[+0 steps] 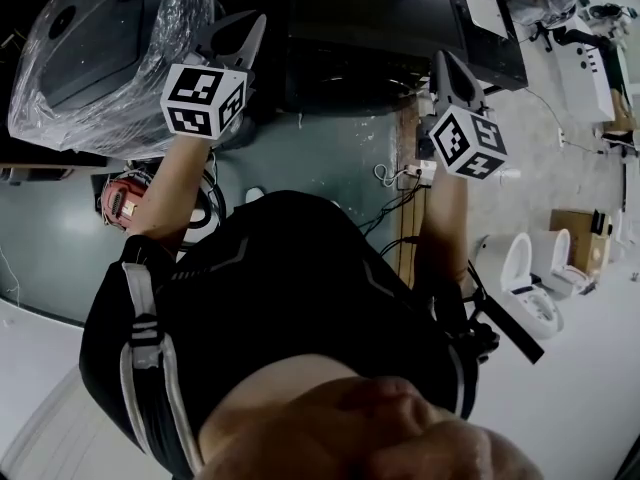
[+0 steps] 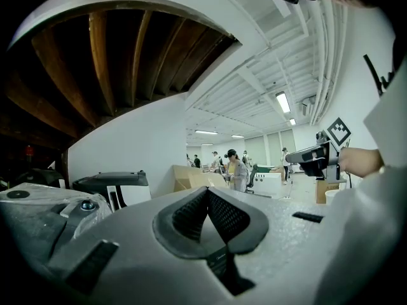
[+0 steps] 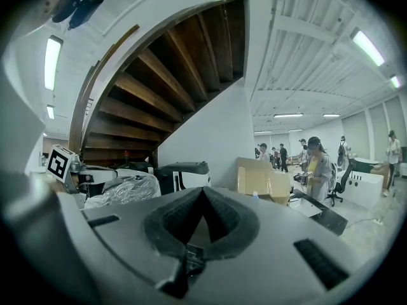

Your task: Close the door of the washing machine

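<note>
Head view: wrapped unit (image 1: 90, 58) upper left, left gripper (image 1: 245, 30) just right of it. Boxy unit (image 1: 380, 28) top ctr, right gripper (image 1: 445, 66) in front. Toilets (image 1: 530, 278) + carton (image 1: 572, 230) far right.

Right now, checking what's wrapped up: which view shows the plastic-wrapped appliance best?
Head view: the plastic-wrapped appliance shows from above, most of it in frame. The left gripper view catches only its near edge at lower left. The right gripper view shows a small crinkled part at left.
</note>
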`<state>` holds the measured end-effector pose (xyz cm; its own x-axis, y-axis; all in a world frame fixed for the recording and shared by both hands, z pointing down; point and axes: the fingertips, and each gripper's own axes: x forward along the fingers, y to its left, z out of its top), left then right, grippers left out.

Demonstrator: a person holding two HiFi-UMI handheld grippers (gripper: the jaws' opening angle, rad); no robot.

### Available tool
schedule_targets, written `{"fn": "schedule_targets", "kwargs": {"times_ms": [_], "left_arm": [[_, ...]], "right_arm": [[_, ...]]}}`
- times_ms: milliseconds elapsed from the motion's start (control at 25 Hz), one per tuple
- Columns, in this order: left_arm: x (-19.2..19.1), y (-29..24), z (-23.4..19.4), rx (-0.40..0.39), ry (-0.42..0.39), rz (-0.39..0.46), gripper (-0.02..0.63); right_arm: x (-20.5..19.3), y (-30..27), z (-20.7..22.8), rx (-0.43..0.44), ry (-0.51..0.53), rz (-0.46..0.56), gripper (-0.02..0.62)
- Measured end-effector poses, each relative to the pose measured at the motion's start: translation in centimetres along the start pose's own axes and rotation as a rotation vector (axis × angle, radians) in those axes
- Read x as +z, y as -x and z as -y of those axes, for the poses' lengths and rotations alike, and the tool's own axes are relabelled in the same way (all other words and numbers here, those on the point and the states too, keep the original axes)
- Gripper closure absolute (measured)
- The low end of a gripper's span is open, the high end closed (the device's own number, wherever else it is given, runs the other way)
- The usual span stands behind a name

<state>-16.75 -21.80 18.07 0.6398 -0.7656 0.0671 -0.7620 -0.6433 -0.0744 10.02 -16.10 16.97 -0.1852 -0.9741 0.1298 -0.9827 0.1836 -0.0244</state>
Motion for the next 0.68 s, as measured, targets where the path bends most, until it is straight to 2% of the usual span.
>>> {"fn": "schedule_targets", "kwargs": {"times_ms": [680], "left_arm": [[-0.3, 1.0, 1.7, -0.022, 0.017, -0.016, 0.603]], "right_arm": [[-0.3, 0.8, -0.7, -0.008, 0.022, -0.002, 0.592]]}}
